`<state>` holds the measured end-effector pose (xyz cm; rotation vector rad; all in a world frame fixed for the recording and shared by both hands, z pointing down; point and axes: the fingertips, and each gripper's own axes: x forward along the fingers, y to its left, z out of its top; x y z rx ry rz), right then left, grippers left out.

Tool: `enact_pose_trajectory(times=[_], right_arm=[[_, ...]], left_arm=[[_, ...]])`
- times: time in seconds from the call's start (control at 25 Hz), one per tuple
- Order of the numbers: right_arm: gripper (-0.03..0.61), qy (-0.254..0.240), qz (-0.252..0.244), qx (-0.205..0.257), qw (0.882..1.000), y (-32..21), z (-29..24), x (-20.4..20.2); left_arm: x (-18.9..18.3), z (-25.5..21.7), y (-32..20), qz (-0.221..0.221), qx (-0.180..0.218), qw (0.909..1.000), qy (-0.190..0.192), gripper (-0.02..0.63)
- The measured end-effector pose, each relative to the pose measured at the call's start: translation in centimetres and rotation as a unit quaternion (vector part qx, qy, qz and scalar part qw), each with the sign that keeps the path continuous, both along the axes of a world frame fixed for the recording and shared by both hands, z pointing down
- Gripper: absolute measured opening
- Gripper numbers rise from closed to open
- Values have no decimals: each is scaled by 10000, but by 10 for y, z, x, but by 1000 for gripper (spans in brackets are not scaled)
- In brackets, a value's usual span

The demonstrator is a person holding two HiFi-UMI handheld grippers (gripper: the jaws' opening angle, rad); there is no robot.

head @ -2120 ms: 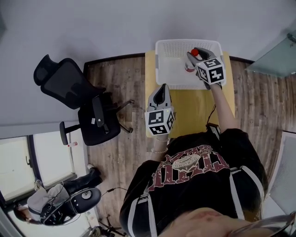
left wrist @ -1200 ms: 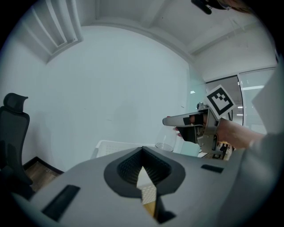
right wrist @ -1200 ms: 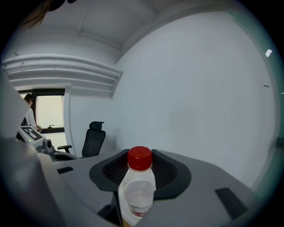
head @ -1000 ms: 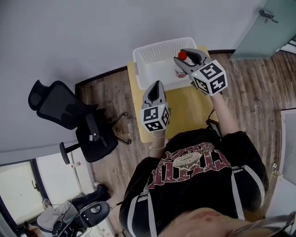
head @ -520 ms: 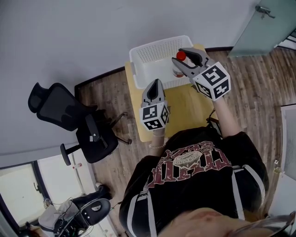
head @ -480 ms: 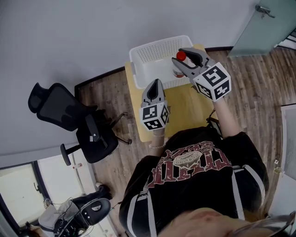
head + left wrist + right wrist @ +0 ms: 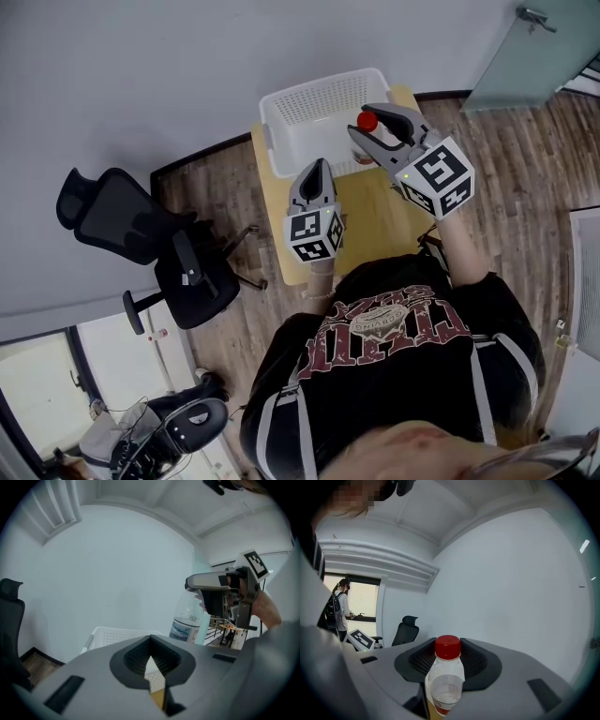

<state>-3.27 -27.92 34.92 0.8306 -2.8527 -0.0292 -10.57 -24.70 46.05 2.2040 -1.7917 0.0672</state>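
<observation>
One bottle [image 7: 446,681] — seemingly upright — in right tongs [image 7: 373,131].

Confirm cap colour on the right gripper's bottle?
Red cap on the clear bottle; best in the right gripper view.

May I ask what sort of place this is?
Probably an office: a black swivel chair, wood-plank floor, a glass door and a small yellow table by a plain wall.

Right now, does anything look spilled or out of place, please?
Nothing stands out. The right gripper holds the red-capped bottle by the white basket; the left gripper is shut and empty; no spill shows on the yellow table.
</observation>
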Motion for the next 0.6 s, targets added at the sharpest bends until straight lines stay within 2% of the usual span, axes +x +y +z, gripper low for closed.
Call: enact_pose_trajectory(times=[0.6], right_arm=[[167, -13, -162, -156, 9997, 21, 6, 6]], left_arm=[[7, 10, -4, 69, -130, 9999, -46, 48]])
